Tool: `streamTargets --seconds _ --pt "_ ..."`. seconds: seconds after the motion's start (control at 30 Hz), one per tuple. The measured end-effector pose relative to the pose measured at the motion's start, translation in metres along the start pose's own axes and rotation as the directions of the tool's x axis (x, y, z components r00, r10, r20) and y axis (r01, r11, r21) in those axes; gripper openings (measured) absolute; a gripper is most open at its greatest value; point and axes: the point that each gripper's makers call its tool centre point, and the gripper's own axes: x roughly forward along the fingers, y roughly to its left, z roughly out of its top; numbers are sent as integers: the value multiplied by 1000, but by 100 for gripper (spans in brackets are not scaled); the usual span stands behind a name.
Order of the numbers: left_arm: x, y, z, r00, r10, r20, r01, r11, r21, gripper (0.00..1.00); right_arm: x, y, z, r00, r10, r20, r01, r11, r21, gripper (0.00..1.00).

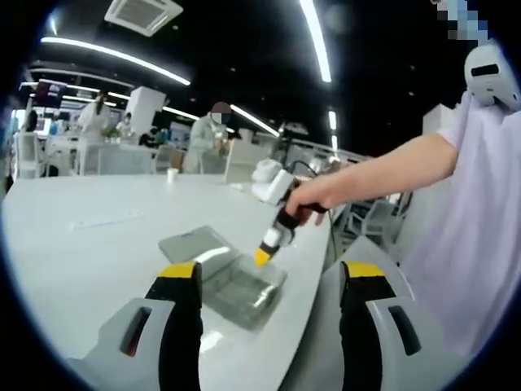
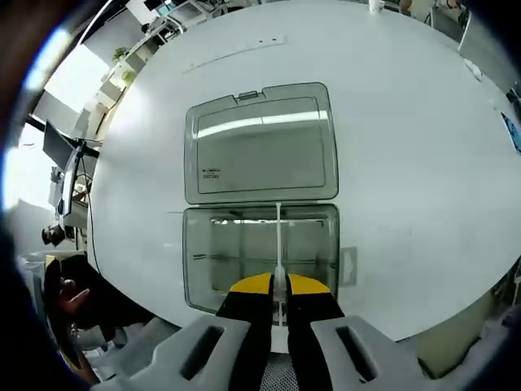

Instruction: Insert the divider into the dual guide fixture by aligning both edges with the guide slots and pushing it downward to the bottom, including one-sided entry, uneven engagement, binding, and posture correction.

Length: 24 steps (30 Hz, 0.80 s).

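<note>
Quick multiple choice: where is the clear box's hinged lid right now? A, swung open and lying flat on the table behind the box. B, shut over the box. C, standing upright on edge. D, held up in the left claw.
A: in the right gripper view the lid lies flat on the white table beyond the open clear box.

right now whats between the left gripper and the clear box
Bare white table, judging from the left gripper view: the open left gripper hangs back from the clear box, while the right gripper holds the divider inside it.
</note>
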Motion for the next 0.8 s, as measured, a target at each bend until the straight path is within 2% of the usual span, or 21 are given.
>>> streamTargets --seconds 0.8 --pt "-6 3 -4 1000 15 -6 -15 1000 -11 66 11 0 -6 999 -26 -46 26 1000 -5 0"
